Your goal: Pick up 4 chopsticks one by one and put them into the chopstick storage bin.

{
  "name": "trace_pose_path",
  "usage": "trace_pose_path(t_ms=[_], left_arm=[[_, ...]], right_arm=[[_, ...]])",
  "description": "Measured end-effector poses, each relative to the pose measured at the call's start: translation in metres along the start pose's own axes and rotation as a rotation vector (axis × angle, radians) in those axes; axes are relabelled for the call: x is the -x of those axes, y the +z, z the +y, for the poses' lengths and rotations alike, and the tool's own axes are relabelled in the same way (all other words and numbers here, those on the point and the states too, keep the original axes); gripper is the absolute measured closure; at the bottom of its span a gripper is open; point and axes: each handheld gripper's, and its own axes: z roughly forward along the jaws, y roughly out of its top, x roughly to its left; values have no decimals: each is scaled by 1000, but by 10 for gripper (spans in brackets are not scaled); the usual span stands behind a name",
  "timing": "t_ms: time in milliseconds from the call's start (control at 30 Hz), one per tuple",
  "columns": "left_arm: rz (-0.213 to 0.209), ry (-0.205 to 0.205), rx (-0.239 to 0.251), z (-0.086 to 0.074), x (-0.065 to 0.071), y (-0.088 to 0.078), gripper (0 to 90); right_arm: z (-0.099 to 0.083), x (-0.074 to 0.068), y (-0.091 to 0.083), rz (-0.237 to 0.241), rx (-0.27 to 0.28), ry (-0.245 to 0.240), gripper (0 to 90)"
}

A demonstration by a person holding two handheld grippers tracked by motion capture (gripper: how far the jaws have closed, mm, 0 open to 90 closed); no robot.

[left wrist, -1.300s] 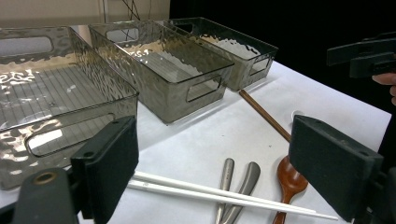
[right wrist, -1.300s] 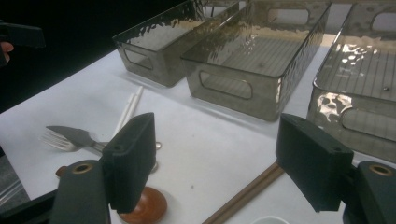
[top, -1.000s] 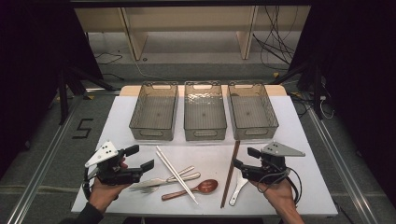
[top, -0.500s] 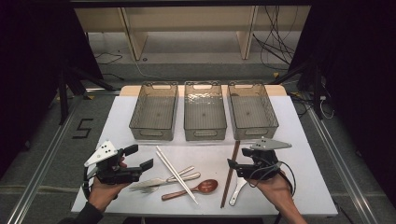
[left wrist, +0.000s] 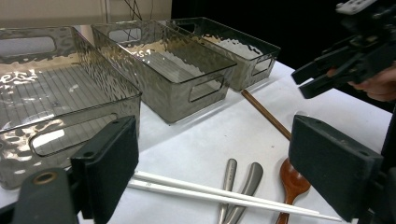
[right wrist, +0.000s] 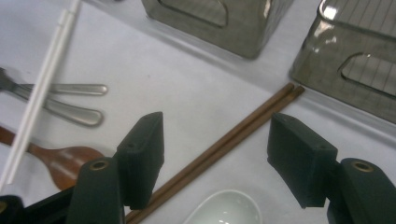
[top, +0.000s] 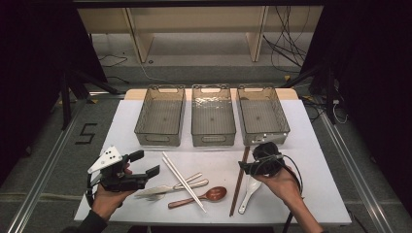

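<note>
The brown chopsticks (top: 239, 182) lie as a pair side by side on the white table (top: 320, 194), their long axis running near to far, with the far ends tipped slightly right toward the gap between the middle bin (top: 213, 116) and the right bin (top: 262, 115). In the right gripper view they cross the frame diagonally, thin, dark reddish-brown and straight, their far ends stopping just short of the bins.

The right gripper (top: 244, 167) hovers over the upper part of the chopsticks; its jaws stand apart with the pair between them, the pads not touching it, and they have just been closing. The left gripper (top: 145, 163) is held near the table's left side, jaws wide apart with nothing between them.

Just right of the chopsticks lies a white ceramic spoon (top: 248, 190), near their lower half. To the left sit a brown wooden spoon (top: 201, 197), white chopsticks (top: 183, 181) and metal cutlery (top: 170, 188), with a bare strip of table between them and the brown pair. The right part of the table is open up to its edge.
</note>
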Motion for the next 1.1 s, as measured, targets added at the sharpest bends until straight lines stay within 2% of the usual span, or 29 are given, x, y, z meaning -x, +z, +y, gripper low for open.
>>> trace_pose_path(t_ms=[100, 133, 200, 400, 867, 1100], left_arm=[[-1, -1, 0, 0, 0, 0, 156], [0, 0, 0, 0, 0, 0, 156], [-1, -1, 0, 0, 0, 0, 156], [-2, 0, 1, 0, 0, 0, 156], [-3, -1, 2, 0, 0, -1, 156], [-4, 0, 1, 0, 0, -1, 156]], right_arm=[[3, 3, 6, -2, -28, 10, 399], [7, 6, 12, -10, -54, 13, 408], [8, 8, 16, -22, -65, 7, 413], [13, 19, 34, -75, -163, 36, 433], [16, 25, 52, -94, -226, 58, 457], [16, 24, 58, -102, -259, 51, 468]])
